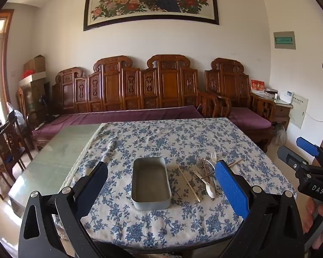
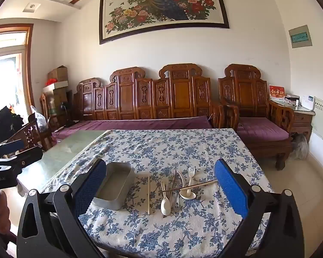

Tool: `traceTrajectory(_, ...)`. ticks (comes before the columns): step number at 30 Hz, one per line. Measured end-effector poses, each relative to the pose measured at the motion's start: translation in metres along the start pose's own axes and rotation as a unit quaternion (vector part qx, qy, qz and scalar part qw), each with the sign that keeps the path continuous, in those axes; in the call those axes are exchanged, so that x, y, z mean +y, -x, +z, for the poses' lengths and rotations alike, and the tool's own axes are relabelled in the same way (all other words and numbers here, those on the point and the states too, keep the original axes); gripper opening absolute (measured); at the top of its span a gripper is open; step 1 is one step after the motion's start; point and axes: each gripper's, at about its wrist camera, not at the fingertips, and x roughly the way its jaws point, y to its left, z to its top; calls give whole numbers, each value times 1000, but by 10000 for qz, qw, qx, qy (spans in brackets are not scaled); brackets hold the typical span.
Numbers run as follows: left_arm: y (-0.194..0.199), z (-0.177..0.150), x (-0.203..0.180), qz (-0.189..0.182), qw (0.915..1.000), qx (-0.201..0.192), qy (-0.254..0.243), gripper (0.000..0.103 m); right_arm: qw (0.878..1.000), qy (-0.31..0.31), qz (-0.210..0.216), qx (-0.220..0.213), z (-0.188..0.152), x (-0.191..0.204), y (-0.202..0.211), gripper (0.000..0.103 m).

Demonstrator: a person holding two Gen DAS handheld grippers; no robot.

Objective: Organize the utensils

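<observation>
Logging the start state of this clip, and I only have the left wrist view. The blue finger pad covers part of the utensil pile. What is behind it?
Observer: A second pale spoon lies there, to the right of the first spoon.
Operator: And the stick poking out past the pad?
Observer: That is a chopstick lying crosswise on top of the pile. The other chopstick lies apart from it, beside the tin.
Operator: Is the right gripper holding anything?
Observer: No. The right gripper is open, with nothing between its fingers.
</observation>
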Motion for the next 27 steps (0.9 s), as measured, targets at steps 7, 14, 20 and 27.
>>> traceTrajectory(7, 1, 0, 0, -11, 10000, -8, 7, 97, 10000, 8, -8, 25, 0, 0, 0, 100)
traceTrajectory(14, 0, 0, 1, -10, 10000, -4, 22, 97, 10000, 4, -3, 28, 1, 0, 0, 101)
traceTrajectory(20, 2, 2, -1, -14, 10000, -8, 26, 97, 10000, 10, -1, 23, 1, 0, 1, 100)
traceTrajectory(27, 2, 5, -3, -15, 10000, -16, 36, 97, 10000, 9, -1, 18, 2, 1, 2, 100)
